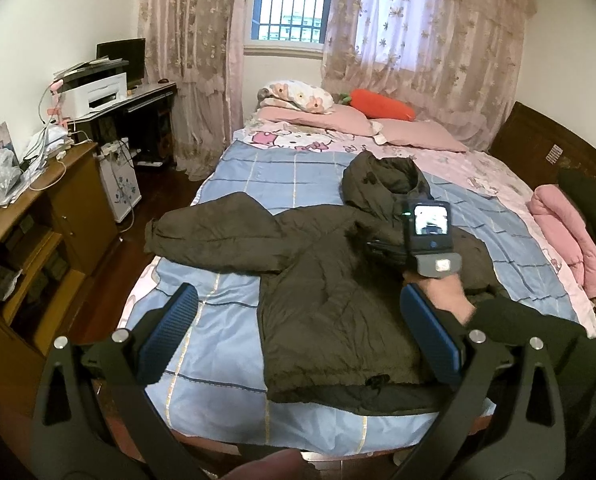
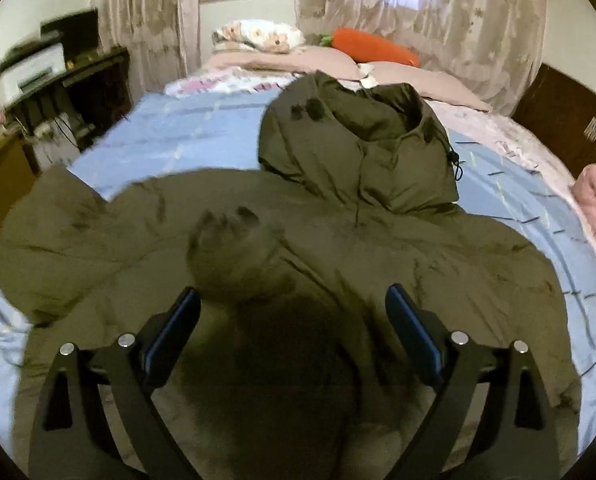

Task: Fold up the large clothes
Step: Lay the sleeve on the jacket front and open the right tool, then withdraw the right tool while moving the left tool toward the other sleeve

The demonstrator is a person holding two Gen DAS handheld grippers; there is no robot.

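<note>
A dark olive hooded puffer jacket (image 1: 330,280) lies flat on the blue checked bed sheet (image 1: 226,312), hood toward the pillows, left sleeve spread toward the bed's left edge. My left gripper (image 1: 298,320) is open and empty, held above the jacket's lower left part near the foot of the bed. The right gripper's body with its small screen (image 1: 430,232) hovers over the jacket's right side. In the right wrist view the jacket (image 2: 378,248) fills the frame; my right gripper (image 2: 292,312) is open, close above the chest, beside a folded-in sleeve cuff (image 2: 234,248).
Pink pillows (image 1: 418,134) and an orange carrot cushion (image 1: 382,106) lie at the bed's head. A rolled pink blanket (image 1: 566,236) sits on the bed's right. A wooden cabinet (image 1: 30,240) and a desk with a printer (image 1: 98,94) stand left.
</note>
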